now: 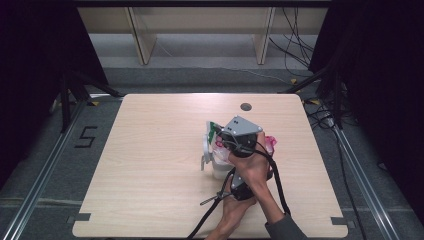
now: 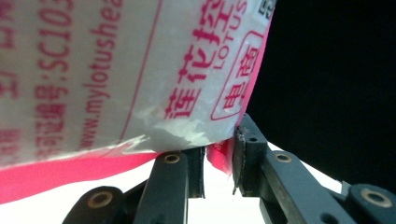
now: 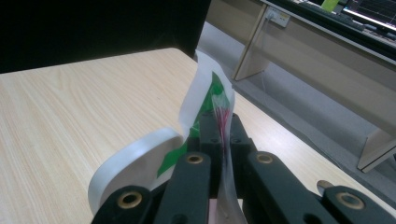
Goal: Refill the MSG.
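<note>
Your wooden table (image 1: 150, 165) lies bare across its whole 9 o'clock half and along the far edge, where a small round grommet hole (image 1: 245, 106) sits at 12 o'clock; that is your free room. Everything you hold is bunched just right of the table's middle, well clear of every edge.

The plastic bag (image 1: 214, 150), white with pink and green print, hangs between your hands above the tabletop.

Your right gripper (image 3: 223, 128) is clenched on a thin fold of the bag at its green-printed edge (image 3: 205, 109), with a white band curling away toward 8 o'clock.

Your left gripper (image 2: 219, 161) pinches the bag's pink lower corner (image 2: 218, 156), jaws nearly closed around it, lettered film (image 2: 116, 74) overhead.
</note>
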Demonstrator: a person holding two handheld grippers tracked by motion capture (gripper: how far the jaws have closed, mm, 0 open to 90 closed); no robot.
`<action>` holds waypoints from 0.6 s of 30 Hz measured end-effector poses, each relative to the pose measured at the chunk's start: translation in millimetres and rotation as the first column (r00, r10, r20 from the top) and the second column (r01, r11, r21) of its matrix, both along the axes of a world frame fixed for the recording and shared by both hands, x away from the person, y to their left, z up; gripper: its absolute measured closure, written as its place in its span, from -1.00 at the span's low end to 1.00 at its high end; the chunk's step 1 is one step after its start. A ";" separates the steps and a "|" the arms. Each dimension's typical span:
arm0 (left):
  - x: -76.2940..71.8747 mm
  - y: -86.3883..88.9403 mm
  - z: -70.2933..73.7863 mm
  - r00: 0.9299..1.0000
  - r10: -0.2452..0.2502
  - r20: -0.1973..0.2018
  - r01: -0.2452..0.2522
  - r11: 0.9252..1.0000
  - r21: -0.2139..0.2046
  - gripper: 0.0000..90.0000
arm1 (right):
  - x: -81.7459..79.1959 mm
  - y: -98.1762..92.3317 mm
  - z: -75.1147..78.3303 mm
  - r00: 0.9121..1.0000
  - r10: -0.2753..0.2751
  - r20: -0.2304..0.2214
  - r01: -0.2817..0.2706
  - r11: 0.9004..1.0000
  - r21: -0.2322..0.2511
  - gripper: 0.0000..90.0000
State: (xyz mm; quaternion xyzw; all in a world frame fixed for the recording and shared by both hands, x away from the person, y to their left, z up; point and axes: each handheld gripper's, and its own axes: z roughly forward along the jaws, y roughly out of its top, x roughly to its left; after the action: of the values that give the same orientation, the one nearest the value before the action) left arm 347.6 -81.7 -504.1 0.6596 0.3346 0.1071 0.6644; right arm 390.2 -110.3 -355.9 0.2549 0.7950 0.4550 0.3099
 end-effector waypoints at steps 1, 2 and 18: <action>0.0 -0.2 0.0 1.000 0.003 0.000 -0.003 1.000 -0.003 0.69 | -0.2 0.1 0.1 1.000 0.000 0.001 0.000 1.000 0.001 1.00; -0.2 0.7 0.4 1.000 -0.002 -0.002 0.002 1.000 0.008 0.69 | -0.1 -0.3 0.6 1.000 0.004 0.005 -0.004 1.000 0.003 1.00; 0.1 0.0 -0.2 1.000 0.004 0.003 -0.004 1.000 0.001 0.69 | 0.4 -0.1 0.1 1.000 0.003 0.006 -0.003 1.000 0.006 1.00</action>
State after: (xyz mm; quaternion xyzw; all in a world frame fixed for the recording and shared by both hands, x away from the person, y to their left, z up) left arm 347.7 -81.7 -504.3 0.6590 0.3352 0.1096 0.6644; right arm 390.6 -110.5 -355.8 0.2534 0.7931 0.4584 0.3110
